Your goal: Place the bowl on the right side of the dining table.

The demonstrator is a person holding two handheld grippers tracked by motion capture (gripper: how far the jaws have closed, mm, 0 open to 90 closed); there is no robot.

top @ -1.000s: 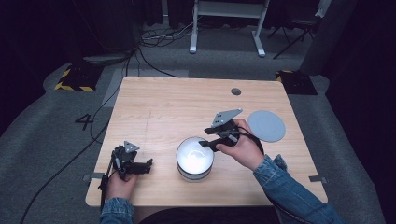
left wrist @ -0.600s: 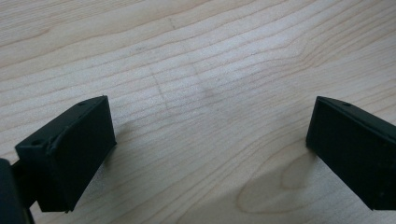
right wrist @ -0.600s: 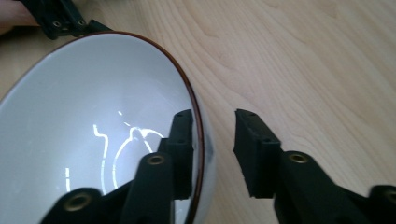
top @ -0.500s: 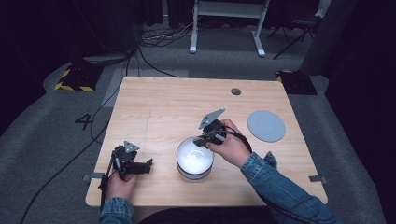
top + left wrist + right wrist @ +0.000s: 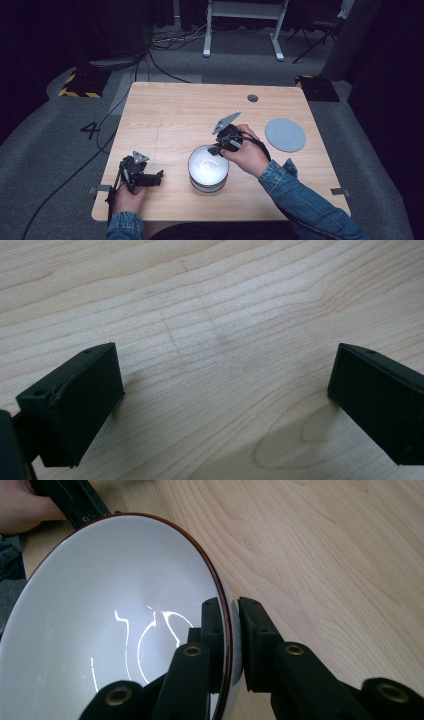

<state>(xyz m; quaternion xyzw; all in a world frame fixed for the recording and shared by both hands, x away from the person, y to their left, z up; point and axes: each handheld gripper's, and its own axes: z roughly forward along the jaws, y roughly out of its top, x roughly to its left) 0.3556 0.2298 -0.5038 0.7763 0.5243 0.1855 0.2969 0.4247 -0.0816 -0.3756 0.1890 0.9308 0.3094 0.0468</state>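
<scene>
Right gripper view: right gripper (image 5: 230,630) jaws pinch glossy white bowl (image 5: 100,630) rim; left gripper (image 5: 220,405) jaws wide

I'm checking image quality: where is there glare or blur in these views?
Right gripper view: bright streaks of glare inside the white bowl, near jaws blurred. High view: bowl washed out, surroundings dark. Left gripper view: soft jaw shadows on the table.

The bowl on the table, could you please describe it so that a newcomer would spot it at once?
On the wooden table, look near the front edge, around the middle. The bowl stands there, white inside with a thin dark rim, and the right gripper is clamped on that rim. The grey disc to its right lies flat; the bowl is deep and glossy.
</scene>
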